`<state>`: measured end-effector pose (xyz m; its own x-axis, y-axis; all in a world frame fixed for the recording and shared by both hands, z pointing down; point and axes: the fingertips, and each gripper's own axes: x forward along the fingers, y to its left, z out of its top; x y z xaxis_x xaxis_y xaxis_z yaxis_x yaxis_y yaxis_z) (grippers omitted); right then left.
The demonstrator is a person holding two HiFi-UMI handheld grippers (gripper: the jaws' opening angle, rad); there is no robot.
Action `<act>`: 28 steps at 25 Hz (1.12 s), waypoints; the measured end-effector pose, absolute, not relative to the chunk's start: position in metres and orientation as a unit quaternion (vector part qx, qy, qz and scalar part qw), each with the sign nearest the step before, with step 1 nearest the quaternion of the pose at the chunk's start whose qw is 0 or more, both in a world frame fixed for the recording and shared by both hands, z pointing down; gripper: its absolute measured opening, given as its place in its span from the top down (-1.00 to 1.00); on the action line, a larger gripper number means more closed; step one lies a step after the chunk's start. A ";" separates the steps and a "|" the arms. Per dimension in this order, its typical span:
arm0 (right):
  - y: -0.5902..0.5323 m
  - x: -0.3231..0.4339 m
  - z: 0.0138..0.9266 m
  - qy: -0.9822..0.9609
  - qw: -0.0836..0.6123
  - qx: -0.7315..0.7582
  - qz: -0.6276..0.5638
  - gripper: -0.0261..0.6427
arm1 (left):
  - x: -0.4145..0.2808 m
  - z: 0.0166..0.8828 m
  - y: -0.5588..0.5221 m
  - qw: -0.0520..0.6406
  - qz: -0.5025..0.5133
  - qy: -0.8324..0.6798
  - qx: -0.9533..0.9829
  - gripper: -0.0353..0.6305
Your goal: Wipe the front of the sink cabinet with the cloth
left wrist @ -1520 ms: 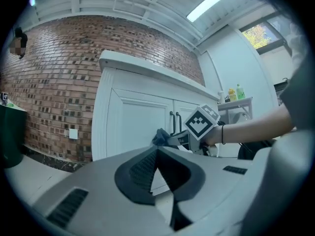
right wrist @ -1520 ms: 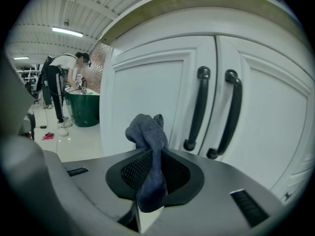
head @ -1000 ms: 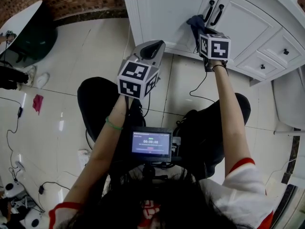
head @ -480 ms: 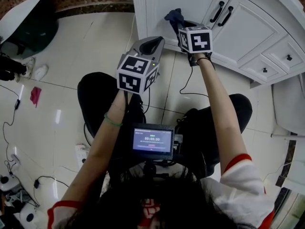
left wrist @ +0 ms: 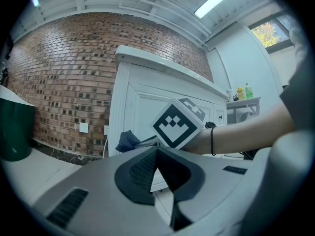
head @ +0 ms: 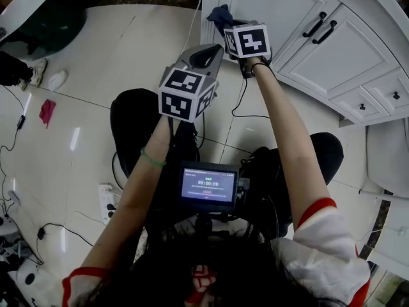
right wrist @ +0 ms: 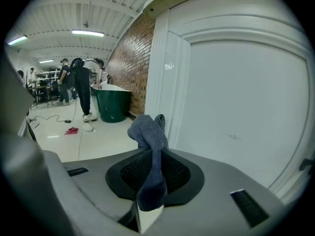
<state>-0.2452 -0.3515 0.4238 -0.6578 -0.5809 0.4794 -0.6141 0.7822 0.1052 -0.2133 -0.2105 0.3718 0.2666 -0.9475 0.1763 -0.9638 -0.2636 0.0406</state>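
The right gripper (right wrist: 153, 168), jaws clamped on the blue cloth (head: 219, 13), has swept left across the sink cabinet (head: 281, 11), away from its black handles (head: 323, 24), and now holds the cloth at the cabinet's left edge. The left gripper (left wrist: 156, 154), jaws together and empty, hangs back from the cabinet. One wiping pass looks complete.

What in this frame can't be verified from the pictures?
- Whether the cloth touches the cabinet door: the cloth's own folds hide the contact face in head and right gripper views.
- Text on the small screen: head view, too small.
- What the distant people do: right gripper view, too small.
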 end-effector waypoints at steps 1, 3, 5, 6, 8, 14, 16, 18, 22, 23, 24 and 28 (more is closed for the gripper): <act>-0.352 -0.249 0.428 -0.909 0.256 0.327 0.033 0.73 | -0.218 0.373 -0.210 0.072 0.057 -0.605 0.791 0.83; -0.354 -0.252 0.435 -0.907 0.262 0.328 0.038 0.73 | -0.224 0.375 -0.208 0.074 0.055 -0.609 0.787 0.83; -0.354 -0.246 0.437 -0.908 0.255 0.328 0.047 0.73 | -0.223 0.375 -0.208 0.074 0.055 -0.612 0.786 0.83; -0.354 -0.240 0.438 -0.909 0.252 0.329 0.050 0.73 | -0.220 0.376 -0.208 0.074 0.055 -0.612 0.785 0.83; -0.357 -0.229 0.439 -0.907 0.252 0.334 0.051 0.73 | -0.219 0.376 -0.209 0.074 0.056 -0.613 0.784 0.83; -0.370 -0.175 0.443 -0.892 0.255 0.367 0.060 0.73 | -0.210 0.375 -0.212 0.073 0.060 -0.610 0.787 0.83; -0.375 -0.151 0.443 -0.887 0.255 0.380 0.064 0.73 | -0.201 0.373 -0.214 0.070 0.063 -0.606 0.790 0.83; -0.379 -0.134 0.445 -0.880 0.257 0.393 0.067 0.73 | -0.197 0.373 -0.215 0.067 0.066 -0.602 0.793 0.83; -0.384 -0.098 0.447 -0.871 0.252 0.416 0.076 0.73 | -0.181 0.373 -0.218 0.063 0.076 -0.589 0.802 0.83; -0.386 -0.088 0.446 -0.868 0.251 0.421 0.077 0.73 | -0.174 0.372 -0.219 0.061 0.079 -0.586 0.804 0.83; -0.387 -0.075 0.447 -0.865 0.251 0.426 0.079 0.73 | -0.166 0.371 -0.221 0.058 0.082 -0.583 0.806 0.83; -0.400 -0.015 0.459 -0.848 0.261 0.454 0.088 0.73 | -0.130 0.368 -0.228 0.050 0.092 -0.574 0.812 0.83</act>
<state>-0.0154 -0.3996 0.4589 -0.4522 -0.7234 0.5217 -0.8149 0.5729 0.0879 -0.1295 -0.2280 0.3679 0.3247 -0.9228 0.2075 -0.9414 -0.3365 -0.0236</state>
